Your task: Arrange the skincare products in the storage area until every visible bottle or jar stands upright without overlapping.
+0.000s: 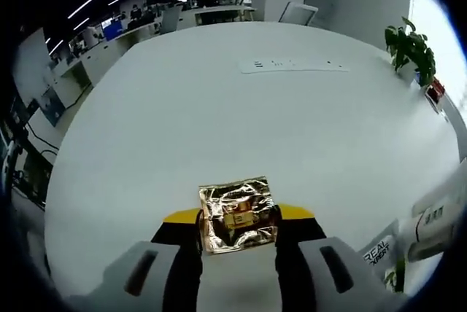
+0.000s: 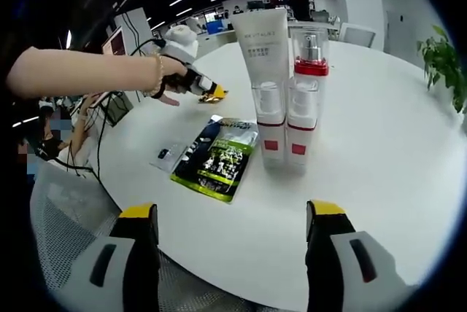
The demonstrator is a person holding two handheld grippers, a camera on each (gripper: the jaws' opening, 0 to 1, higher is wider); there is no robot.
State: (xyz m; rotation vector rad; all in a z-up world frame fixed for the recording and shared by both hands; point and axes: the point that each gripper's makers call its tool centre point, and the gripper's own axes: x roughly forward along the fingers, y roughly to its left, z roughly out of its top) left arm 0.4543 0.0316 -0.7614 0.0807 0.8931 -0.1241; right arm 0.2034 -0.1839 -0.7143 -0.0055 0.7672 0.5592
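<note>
My left gripper (image 1: 238,233) is shut on a crinkled gold foil sachet (image 1: 235,206), held just above the white table (image 1: 255,122). In the right gripper view, that same gripper (image 2: 195,83) is in a person's hand at the far left, with the gold sachet (image 2: 214,95) at its tip. A white tube (image 2: 260,39) and two clear bottles with red bands (image 2: 270,119) (image 2: 301,100) stand upright and close together mid-table. A green and black sachet (image 2: 217,157) lies flat beside a small grey sachet (image 2: 169,154). My right gripper (image 2: 232,213) is open and holds nothing, near the table's front edge.
The white tube (image 1: 438,213) and a labelled bottle (image 1: 379,254) show at the right edge of the left gripper view. A potted plant (image 1: 410,46) (image 2: 441,60) stands at the table's far side. A mesh chair (image 2: 58,243) sits below the table edge. Desks fill the background.
</note>
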